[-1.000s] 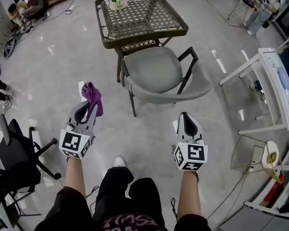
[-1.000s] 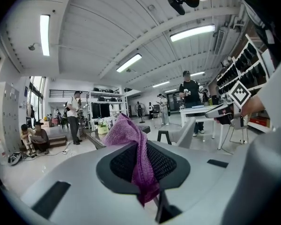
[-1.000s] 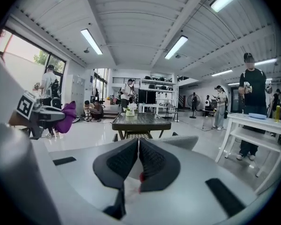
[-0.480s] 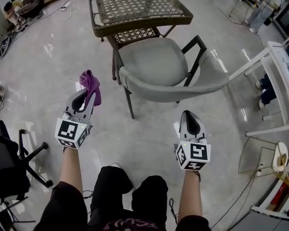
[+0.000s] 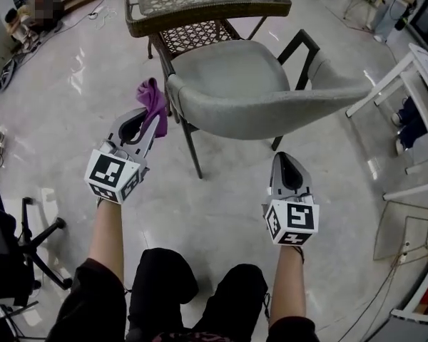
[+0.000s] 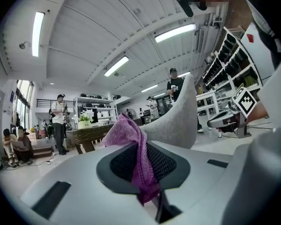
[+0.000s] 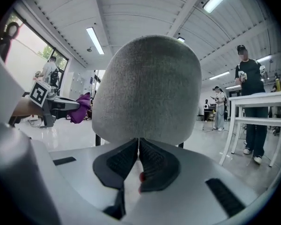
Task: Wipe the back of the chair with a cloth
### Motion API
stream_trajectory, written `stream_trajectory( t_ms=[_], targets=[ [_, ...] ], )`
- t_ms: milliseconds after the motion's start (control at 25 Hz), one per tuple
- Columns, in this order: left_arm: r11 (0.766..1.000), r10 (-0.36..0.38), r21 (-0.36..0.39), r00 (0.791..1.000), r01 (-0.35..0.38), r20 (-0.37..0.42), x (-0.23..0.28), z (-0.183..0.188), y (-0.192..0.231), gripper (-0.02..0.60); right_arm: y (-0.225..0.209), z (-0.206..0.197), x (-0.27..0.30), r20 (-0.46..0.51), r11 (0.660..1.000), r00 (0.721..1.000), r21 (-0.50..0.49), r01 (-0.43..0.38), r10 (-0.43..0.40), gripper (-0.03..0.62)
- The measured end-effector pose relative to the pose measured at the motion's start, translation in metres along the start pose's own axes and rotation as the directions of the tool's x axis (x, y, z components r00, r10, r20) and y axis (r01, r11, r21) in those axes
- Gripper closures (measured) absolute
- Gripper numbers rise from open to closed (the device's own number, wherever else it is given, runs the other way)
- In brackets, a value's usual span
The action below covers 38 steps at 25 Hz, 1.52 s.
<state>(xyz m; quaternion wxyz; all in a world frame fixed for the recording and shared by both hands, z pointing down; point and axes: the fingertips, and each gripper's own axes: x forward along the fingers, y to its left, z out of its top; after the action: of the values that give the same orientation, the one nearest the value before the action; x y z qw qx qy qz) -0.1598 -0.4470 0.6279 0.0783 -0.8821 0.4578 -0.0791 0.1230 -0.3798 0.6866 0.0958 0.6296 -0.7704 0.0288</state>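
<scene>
The left gripper (image 5: 151, 123) pinches the purple cloth (image 5: 153, 97) — bunched past its tips, just left of the chair back (image 5: 271, 112); right gripper (image 5: 286, 161) clenched, empty.

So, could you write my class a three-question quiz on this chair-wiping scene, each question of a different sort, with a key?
1. Which gripper holds the purple cloth?
2. True or false: the right gripper has its jaws wide apart.
3. What stands just beyond the grey chair? A) a wicker table B) a sofa C) a fridge

Key: 1. the left gripper. 2. False; its jaws are together with nothing between them. 3. A.
</scene>
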Motion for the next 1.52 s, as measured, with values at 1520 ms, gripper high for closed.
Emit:
stream_trajectory(
  t_ms=[1520],
  targets=[
    [0.984,-0.171,0.076,0.979,0.163,0.112,-0.028,0.033,-0.119,0.514,-0.013,-0.053,-0.058,0.062,1.000,0.998,-0.011,0.001,0.000,0.566]
  ],
)
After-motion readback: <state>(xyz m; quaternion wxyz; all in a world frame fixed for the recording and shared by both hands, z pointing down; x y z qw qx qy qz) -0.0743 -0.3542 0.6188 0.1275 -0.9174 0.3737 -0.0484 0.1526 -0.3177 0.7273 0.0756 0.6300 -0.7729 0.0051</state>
